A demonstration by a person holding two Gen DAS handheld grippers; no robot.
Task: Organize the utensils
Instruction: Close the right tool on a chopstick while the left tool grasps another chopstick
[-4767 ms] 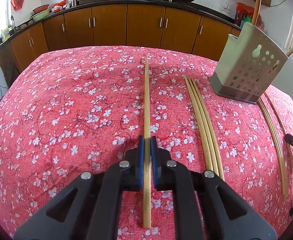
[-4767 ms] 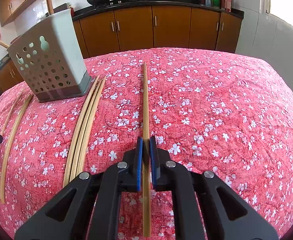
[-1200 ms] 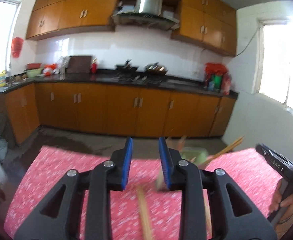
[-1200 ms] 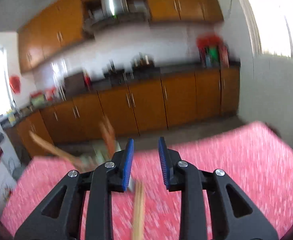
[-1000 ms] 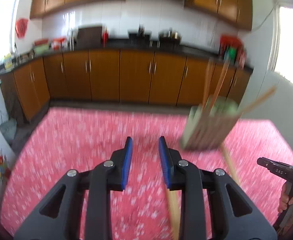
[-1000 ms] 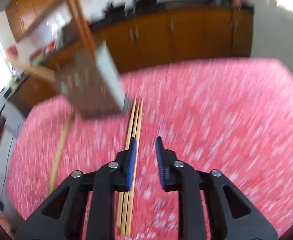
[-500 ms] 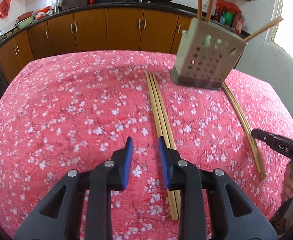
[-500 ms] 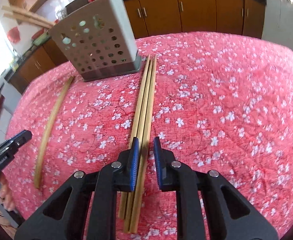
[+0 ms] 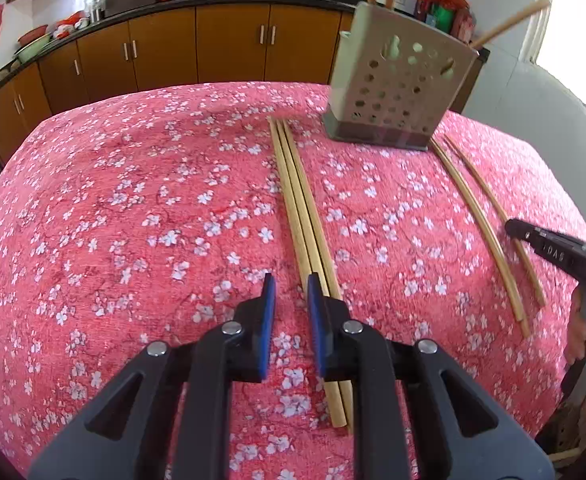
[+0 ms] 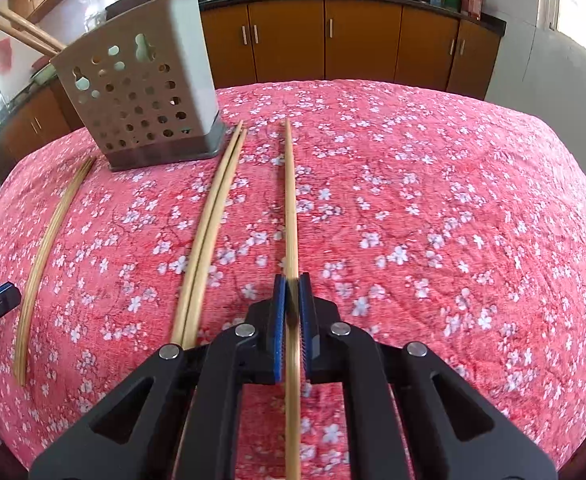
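My right gripper [image 10: 292, 292] is clenched on one bamboo chopstick [image 10: 290, 200], low near its end so it lifts cleanly off the floral cloth [image 10: 453, 220]. My left gripper [image 9: 288, 300] has been narrowing but grasps nothing; the three chopsticks [image 9: 299, 208] lie just right of its right finger. Ahead, the perforated utensil holder [image 9: 397, 92] stands upright with a few chopsticks in it.

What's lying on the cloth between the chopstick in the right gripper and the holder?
In the right wrist view, a pair of chopsticks lies between the gripped chopstick and the holder.
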